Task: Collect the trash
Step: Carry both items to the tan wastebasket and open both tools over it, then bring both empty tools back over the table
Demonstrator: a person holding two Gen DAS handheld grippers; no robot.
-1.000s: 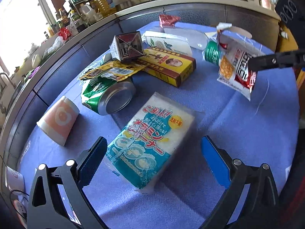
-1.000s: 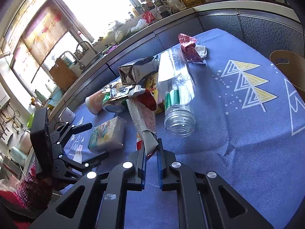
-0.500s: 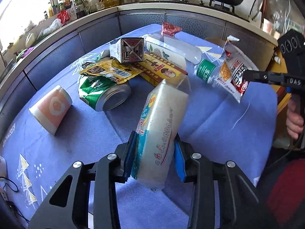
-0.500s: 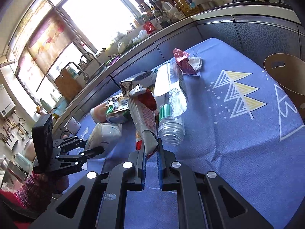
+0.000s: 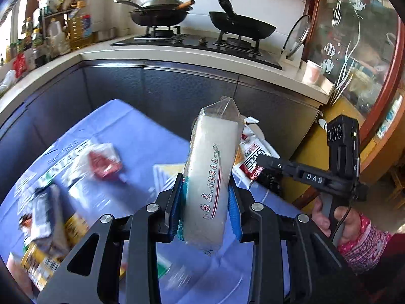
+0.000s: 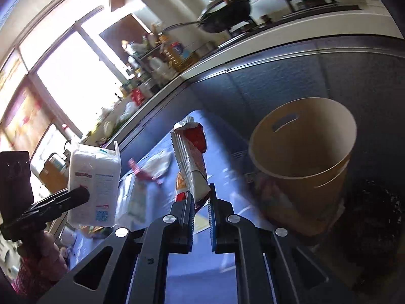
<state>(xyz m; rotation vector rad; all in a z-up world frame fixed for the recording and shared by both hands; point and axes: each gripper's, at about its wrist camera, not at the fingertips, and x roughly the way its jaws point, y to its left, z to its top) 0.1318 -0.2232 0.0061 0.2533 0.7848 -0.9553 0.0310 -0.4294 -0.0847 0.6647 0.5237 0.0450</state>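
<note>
My left gripper [image 5: 205, 202] is shut on a white sponge pack in clear wrap [image 5: 212, 167], held upright in the air above the blue tablecloth [image 5: 141, 136]. In the right wrist view the same pack [image 6: 93, 185] hangs at the left. My right gripper [image 6: 201, 197] is shut on a crumpled red and white snack wrapper [image 6: 192, 162], which stands up from its jaws. A round tan bin [image 6: 303, 131] stands open just right of that wrapper, beside the table. In the left wrist view, the right gripper [image 5: 263, 159] and its wrapper [image 5: 253, 154] sit just behind the pack.
More trash lies on the table at the left: a red wrapper [image 5: 103, 164] and a blurred carton and boxes [image 5: 48, 217]. Dark cabinets and a counter with a stove and two woks [image 5: 159, 12] run behind. A person's hand [image 5: 336, 217] holds the right gripper's handle.
The left gripper closed on the sponge pack, lifted it off the table and swung right. The right gripper carried its wrapper to the right, so the bin now fills its view.
</note>
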